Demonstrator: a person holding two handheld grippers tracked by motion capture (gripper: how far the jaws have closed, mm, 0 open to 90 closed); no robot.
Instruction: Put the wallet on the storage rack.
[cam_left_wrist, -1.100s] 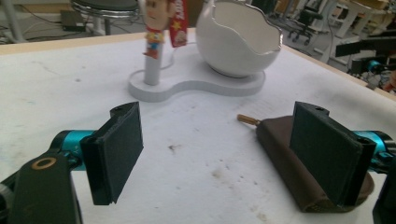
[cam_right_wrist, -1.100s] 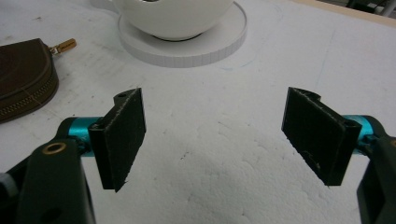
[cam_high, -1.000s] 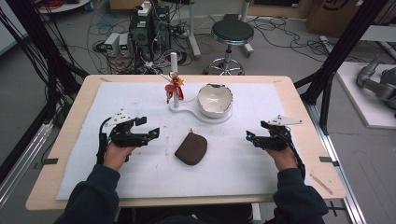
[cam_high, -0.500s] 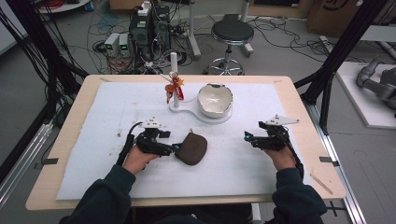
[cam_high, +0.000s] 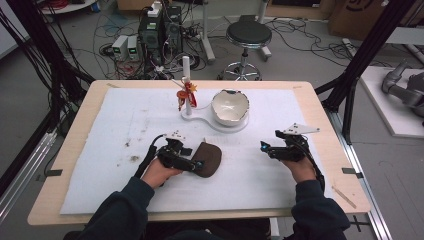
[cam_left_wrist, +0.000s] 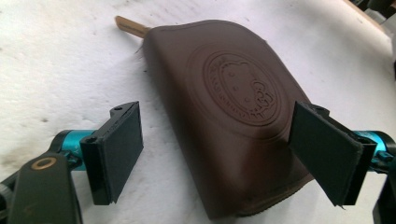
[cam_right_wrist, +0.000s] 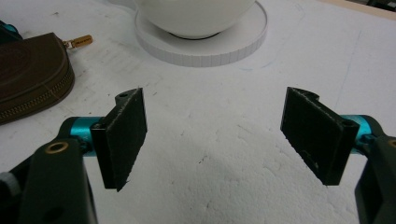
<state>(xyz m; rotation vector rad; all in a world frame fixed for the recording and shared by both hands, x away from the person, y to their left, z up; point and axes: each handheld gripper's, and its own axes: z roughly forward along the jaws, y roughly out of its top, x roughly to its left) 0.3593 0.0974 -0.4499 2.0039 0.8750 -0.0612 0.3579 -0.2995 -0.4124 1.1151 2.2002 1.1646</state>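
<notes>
High view: the person's left forearm comes in from the bottom edge and angles toward the middle of the table, carrying the left gripper (cam_high: 196, 164) right up to the brown pouch (cam_high: 209, 158), which lies flat on the white foam mat (cam_high: 125, 125) just in front of the round white stand (cam_high: 220, 125) with its bowl (cam_high: 230, 106). The right forearm runs nearly straight up from the lower right, and the right gripper (cam_high: 264, 148) points left across the mat, well apart from the pouch.

Left gripper view: its jaws are spread wide, one pad on each side of the pouch's near end (whether either pad touches the leather cannot be told). An embossed round emblem (cam_left_wrist: 239, 88) sits on the pouch's face, and a tan pull tab (cam_left_wrist: 130, 26) sticks out at the far end; the pouch's near edge is partly hidden behind the right-hand pad.

Right gripper view: its jaws also stand wide apart over bare mat, holding nothing. The pouch is cut off at the left edge, showing its zipper (cam_right_wrist: 42, 103), and the bowl's top is cropped by the upper edge.
</notes>
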